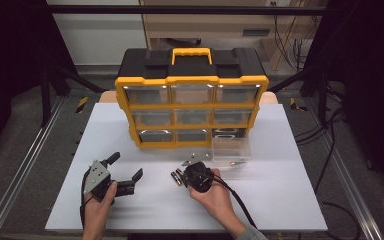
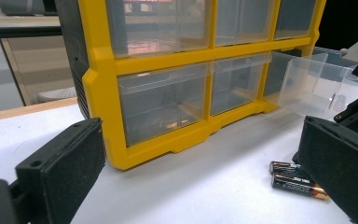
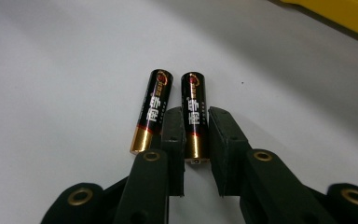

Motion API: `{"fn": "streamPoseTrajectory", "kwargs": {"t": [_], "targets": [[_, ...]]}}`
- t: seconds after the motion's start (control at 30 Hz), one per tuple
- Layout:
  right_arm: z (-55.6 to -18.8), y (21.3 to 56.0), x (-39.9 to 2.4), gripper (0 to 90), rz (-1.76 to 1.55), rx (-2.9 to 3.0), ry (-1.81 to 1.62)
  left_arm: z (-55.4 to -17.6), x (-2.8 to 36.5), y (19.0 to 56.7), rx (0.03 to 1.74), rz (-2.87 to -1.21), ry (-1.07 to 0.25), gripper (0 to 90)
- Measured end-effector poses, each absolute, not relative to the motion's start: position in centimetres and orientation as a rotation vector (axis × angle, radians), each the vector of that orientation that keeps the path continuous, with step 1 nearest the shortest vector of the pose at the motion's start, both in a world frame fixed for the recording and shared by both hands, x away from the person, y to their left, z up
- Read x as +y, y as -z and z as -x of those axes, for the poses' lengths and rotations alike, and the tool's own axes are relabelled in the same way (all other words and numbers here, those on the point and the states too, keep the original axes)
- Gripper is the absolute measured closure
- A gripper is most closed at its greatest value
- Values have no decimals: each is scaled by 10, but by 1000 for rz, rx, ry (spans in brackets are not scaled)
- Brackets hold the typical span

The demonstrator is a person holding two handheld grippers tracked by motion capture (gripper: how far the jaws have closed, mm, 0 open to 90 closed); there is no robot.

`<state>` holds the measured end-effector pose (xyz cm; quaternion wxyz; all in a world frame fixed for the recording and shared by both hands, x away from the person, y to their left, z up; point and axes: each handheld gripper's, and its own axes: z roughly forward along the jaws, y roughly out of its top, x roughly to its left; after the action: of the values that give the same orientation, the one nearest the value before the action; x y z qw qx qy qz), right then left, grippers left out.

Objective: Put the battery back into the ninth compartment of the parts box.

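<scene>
Black-and-gold battery (image 3: 195, 114) pinched between the pads of the right gripper (image 3: 196, 140), flat on the white table (image 1: 280, 200).
Clamped on its gold half, long axis running straight out between the jaws, black end pointing away from the hand; second battery (image 3: 150, 112) just beside it outside the jaws, roughly parallel, gold end likewise toward the gripper; left gripper (image 1: 125, 172) spread wide and holding nothing, resting well apart to the side; yellow drawer cabinet (image 1: 192, 80) beyond, with one clear drawer (image 1: 231, 148) pulled out.

Black claws (image 1: 125, 172) with brass rivets, trailing black cables.
</scene>
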<state>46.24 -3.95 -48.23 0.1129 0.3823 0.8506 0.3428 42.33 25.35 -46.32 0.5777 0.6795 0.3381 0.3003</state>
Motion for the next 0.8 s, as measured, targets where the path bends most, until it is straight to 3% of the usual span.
{"fn": "streamPoseTrajectory", "kwargs": {"t": [0.8], "targets": [[-445,416,-88,768,-1003,2268,-1222,-422,258,461,801,-1554,-708,7]]}}
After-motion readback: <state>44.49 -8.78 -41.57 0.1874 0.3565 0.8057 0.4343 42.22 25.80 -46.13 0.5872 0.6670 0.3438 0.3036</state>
